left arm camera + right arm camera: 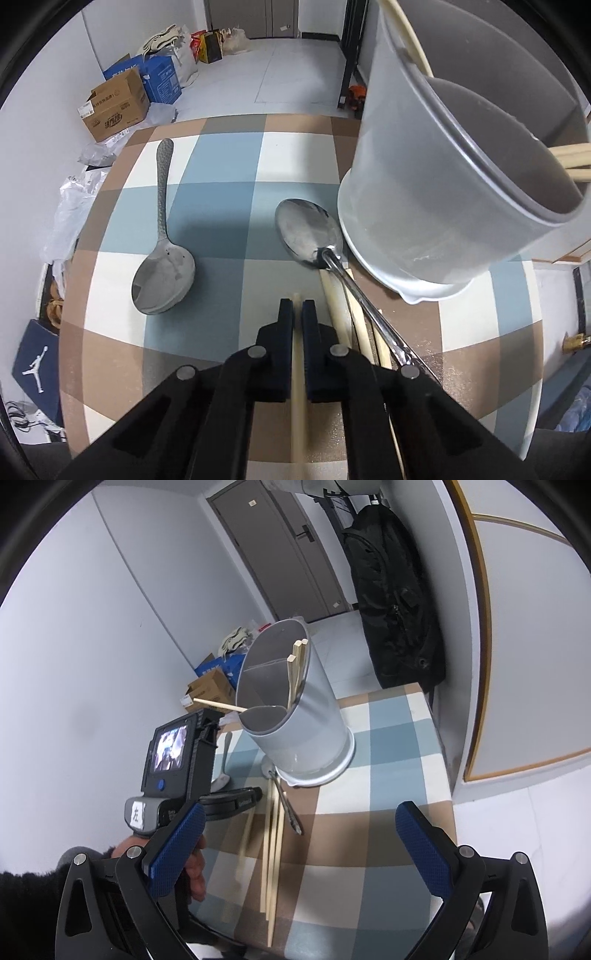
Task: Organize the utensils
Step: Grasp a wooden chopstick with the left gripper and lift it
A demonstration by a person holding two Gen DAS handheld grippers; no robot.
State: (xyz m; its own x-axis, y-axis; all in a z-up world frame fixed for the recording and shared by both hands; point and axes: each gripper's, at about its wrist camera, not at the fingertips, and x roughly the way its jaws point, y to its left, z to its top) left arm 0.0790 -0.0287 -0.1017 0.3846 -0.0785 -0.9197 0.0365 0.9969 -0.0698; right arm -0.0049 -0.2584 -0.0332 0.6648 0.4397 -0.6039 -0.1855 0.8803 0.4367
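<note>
Readable marks — few and small

A white Jumpman logo sits on the navy bag (pixel 35 363) on the floor; the brown carton (pixel 114 107) and blue box (pixel 160 79) carry print too blurred to read. A white tag (pixel 137 816) on the left gripper's handle shows the character 左 — "left".

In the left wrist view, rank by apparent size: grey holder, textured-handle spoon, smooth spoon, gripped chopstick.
1. Grey holder, though nearest the lens.
2. Textured-handle spoon and smooth spoon: alike, unranked.
3. Chopstick in left gripper, partly hidden.
</note>
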